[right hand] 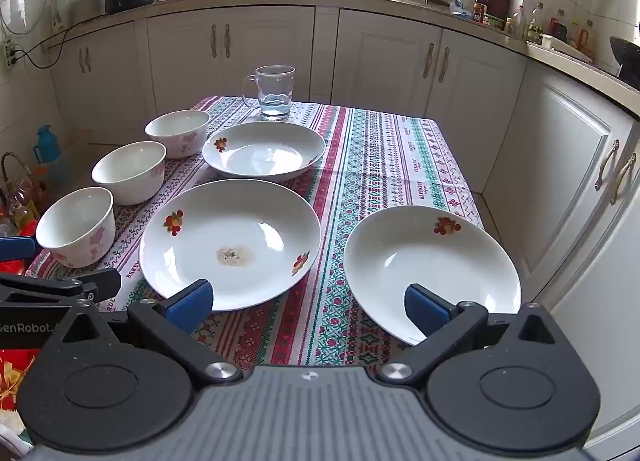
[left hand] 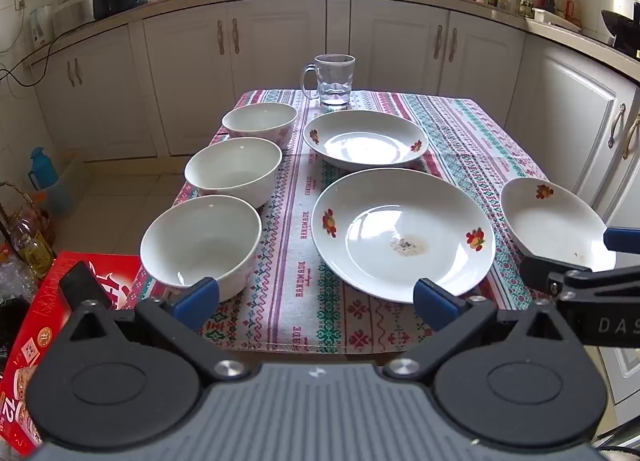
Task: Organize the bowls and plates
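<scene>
Left wrist view: left hand-held gripper (left hand: 316,301) has jaws spread wide, nothing between them, hovering over the near edge of the worktop (left hand: 460,129). Landmark = glass mug (left hand: 330,79) at the far edge. Running from the mug toward the camera on its left: far bowl (left hand: 259,121), mid bowl (left hand: 233,169), near bowl (left hand: 200,239), all upright, apart or just touching, not nested. Straight in front of the mug: far plate (left hand: 366,139), then the big plate (left hand: 402,233) w/ a small stain at centre. Third plate (left hand: 556,221) sits well right of the mug, nearest the right edge.

Right wrist view: right hand-held gripper (right hand: 308,307) equally wide, empty, its right finger over the near rim of the third plate (right hand: 432,269).

Step, as I read it: start, nothing stacked yet; approach for first pick. Next move prob. calls for dropping one finger inside a rim, one outside, then closing; e.g. left on the near bowl, right on the third plate. Thin plate rims lie low on cloth, so a shallow angle is needed.
</scene>
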Action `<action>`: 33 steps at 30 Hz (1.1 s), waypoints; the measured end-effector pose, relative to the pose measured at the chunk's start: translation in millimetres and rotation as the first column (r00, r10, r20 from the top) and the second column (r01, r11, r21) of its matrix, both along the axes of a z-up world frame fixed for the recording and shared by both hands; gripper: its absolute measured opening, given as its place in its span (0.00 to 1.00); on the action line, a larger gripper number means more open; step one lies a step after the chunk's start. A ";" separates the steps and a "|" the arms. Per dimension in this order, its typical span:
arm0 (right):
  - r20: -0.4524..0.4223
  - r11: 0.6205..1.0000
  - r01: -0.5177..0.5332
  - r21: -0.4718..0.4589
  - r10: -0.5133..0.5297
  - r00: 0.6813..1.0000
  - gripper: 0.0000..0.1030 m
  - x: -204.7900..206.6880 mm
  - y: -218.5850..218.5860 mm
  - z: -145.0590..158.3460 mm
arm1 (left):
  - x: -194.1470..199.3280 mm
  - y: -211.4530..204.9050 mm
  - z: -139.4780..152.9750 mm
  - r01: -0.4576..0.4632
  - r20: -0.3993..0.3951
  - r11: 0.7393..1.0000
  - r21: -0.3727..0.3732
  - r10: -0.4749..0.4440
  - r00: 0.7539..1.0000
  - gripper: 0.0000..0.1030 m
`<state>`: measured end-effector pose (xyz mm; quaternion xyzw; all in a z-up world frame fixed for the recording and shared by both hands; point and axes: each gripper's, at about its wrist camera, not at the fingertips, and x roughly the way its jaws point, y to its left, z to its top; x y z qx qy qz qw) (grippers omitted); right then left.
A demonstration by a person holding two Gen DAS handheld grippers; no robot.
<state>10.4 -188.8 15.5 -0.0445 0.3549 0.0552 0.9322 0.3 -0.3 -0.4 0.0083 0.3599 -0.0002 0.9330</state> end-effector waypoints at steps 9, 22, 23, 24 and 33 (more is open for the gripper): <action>0.006 1.000 -0.001 -0.006 0.001 1.000 1.00 0.4 0.2 0.0 | -2.7 -1.9 -3.8 -0.004 0.003 1.000 -0.006 0.004 1.000 1.00; 0.007 1.000 0.000 -0.015 0.000 1.000 1.00 -1.9 1.3 -0.3 | -1.3 0.4 -0.2 -0.001 -0.001 1.000 -0.009 0.001 1.000 1.00; 0.008 1.000 -0.001 -0.014 0.001 1.000 1.00 -1.8 1.1 -0.3 | -1.2 0.4 -0.1 -0.001 0.000 1.000 -0.009 0.001 1.000 1.00; 0.008 1.000 -0.001 -0.014 0.001 1.000 1.00 -1.9 0.9 -0.3 | -1.1 0.4 -0.1 -0.001 -0.001 1.000 -0.009 0.001 1.000 1.00; 0.009 1.000 0.000 -0.016 0.000 1.000 1.00 -2.4 1.1 0.3 | -1.0 0.3 0.2 -0.002 0.000 1.000 -0.009 0.002 1.000 1.00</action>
